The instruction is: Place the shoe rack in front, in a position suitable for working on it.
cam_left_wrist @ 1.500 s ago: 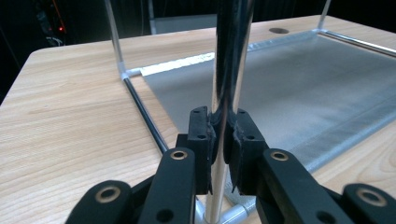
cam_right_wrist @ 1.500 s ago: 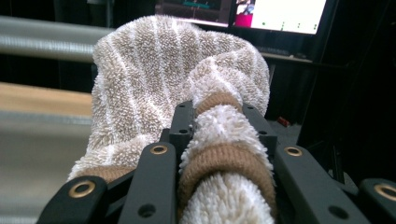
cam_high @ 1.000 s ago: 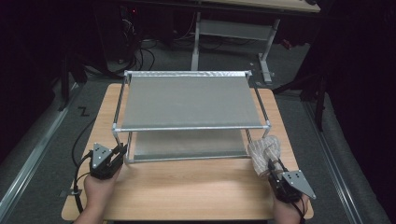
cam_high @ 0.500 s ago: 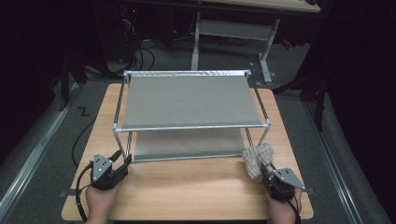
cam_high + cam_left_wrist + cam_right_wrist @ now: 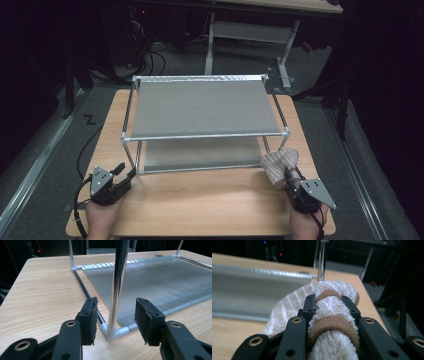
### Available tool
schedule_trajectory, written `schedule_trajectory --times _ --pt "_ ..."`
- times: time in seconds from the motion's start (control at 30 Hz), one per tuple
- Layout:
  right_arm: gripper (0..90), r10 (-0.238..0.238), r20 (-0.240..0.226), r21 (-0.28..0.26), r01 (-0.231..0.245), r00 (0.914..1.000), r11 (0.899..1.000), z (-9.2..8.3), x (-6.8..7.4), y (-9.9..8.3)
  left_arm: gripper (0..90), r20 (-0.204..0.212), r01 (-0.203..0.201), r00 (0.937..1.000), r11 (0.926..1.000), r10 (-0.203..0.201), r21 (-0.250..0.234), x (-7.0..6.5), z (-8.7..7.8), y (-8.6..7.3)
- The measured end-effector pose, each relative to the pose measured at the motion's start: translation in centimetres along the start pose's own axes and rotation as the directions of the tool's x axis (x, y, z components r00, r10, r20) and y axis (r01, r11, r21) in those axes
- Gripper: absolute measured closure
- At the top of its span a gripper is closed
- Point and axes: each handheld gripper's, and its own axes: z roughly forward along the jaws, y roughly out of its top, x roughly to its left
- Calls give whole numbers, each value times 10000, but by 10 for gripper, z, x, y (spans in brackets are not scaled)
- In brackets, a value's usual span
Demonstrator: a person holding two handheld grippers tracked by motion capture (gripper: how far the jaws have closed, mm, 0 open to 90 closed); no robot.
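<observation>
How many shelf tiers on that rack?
2. The upper tier spans the top of the rack; the lower tier sits beneath it at table level, partly hidden by the upper one.

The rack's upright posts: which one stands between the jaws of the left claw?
The front-left post, at the rack's near corner by the left claw. Its chrome tube rises from a white corner joint between the open pads, touching neither.

One rack, one slipper, two grippers on one table.

A two-shelf metal-tube rack with grey fabric shelves (image 5: 202, 107), one beige striped fuzzy slipper (image 5: 278, 164), one light wooden table (image 5: 200, 200), two black hand-held grippers: left gripper (image 5: 125, 172), right gripper (image 5: 291, 175).
</observation>
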Motion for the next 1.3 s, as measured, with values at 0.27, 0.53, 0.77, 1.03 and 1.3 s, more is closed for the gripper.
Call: schedule_trajectory --times 0.27,0.53,0.77,1.03,1.3 --pt "703 -59 187 -1322 83 9998 9912 -13 2 25 530 31 -68 10000 9999 67 77 -2 -1 -1" --pt "703 -65 176 -1733 94 9998 9848 -19 4 33 531 120 -105 9999 9999 105 50 -4 -1 -1" --pt "703 -17 113 -388 21 9999 9992 0 0 6 531 178 -92 9998 10000 92 -29 -4 0 1" --pt "702 -103 14 779 102 9999 9969 12 0 -16 531 280 -78 9996 9999 81 -110 -4 3 3" --pt "682 -71 -149 1852 98 9999 9826 21 -3 -31 533 399 -45 9992 9999 51 -142 -4 7 6"
